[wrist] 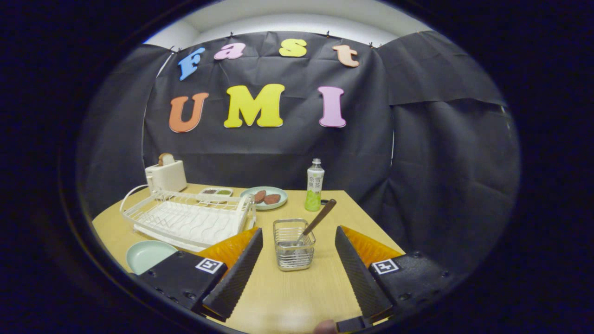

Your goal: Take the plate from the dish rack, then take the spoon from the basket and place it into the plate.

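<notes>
Wooden table [283,292]: wire basket [293,244] centre frame, white dish rack [188,218] centre-left, pale green plate [149,255] lower left, toaster [165,175], sauce dish [216,191], plate with food [264,197], and green bottle [315,185] further up.

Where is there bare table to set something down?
Bare wood lies between the open hand-held gripper fingers, nearer than the basket, and right of the basket toward the table edge. It is crowded behind: rack, toaster, far plate, bottle.
</notes>
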Motion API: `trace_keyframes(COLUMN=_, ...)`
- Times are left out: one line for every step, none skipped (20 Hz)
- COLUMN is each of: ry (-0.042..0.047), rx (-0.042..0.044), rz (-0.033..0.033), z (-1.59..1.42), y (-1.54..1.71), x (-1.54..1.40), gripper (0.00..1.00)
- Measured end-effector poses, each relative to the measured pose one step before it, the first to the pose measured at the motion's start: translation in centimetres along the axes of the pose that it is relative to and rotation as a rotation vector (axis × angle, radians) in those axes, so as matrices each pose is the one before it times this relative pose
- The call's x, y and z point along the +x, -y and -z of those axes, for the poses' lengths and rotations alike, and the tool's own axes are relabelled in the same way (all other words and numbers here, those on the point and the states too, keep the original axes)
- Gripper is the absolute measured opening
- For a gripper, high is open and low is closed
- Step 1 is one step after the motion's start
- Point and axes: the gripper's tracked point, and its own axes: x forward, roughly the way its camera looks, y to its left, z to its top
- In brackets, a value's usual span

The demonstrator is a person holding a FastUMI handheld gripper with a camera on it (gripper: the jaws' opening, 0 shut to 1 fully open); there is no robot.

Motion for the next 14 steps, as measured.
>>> trace_keyframes(ry=-0.00694, rx=0.02041, rz=-0.00526, z=0.268, y=0.6, x=1.316, gripper=1.0)
trace_keyframes(ry=-0.0074, rx=0.01767, rz=-0.0077, z=0.155, y=0.48, x=1.346, gripper=1.0)
trace_keyframes(ry=-0.00846, rx=0.01202, rz=-0.00064, z=0.197, y=0.507, x=1.387, gripper=1.0)
trace_keyframes(ry=-0.00891, rx=0.00844, rz=-0.00687, z=0.227, y=0.23, x=1.283, gripper=1.0)
trace_keyframes(ry=-0.00151, rx=-0.00031, rz=-0.00094, z=-0.058, y=0.264, x=1.075, gripper=1.0)
trace_keyframes(ry=-0.00101, rx=-0.00244, rz=-0.00742, z=-0.084, y=0.05, x=0.908, gripper=1.0)
trace_keyframes(ry=-0.00069, rx=-0.00397, rz=-0.00282, z=-0.184, y=0.128, x=0.878, gripper=1.0)
trace_keyframes(ry=-0.00132, rx=-0.00065, rz=-0.00615, z=-0.179, y=0.108, x=0.8, gripper=1.0)
trace_keyframes(ry=-0.00307, rx=0.00385, rz=-0.01805, z=-0.14, y=-0.337, x=0.689, gripper=1.0)
trace_keyframes(ry=-0.00453, rx=0.00528, rz=-0.00984, z=-0.106, y=-0.052, x=0.721, gripper=1.0)
trace_keyframes(ry=-0.00276, rx=0.00336, rz=-0.00559, z=-0.251, y=0.084, x=0.778, gripper=1.0)
trace_keyframes(ry=-0.00109, rx=0.00545, rz=-0.00221, z=-0.2, y=0.094, x=0.8, gripper=1.0)
trace_keyframes(ry=-0.00392, rx=0.0059, rz=-0.00539, z=-0.186, y=-0.015, x=0.585, gripper=1.0)
trace_keyframes(ry=-0.00452, rx=0.0099, rz=0.0045, z=-0.157, y=0.036, x=0.498, gripper=1.0)
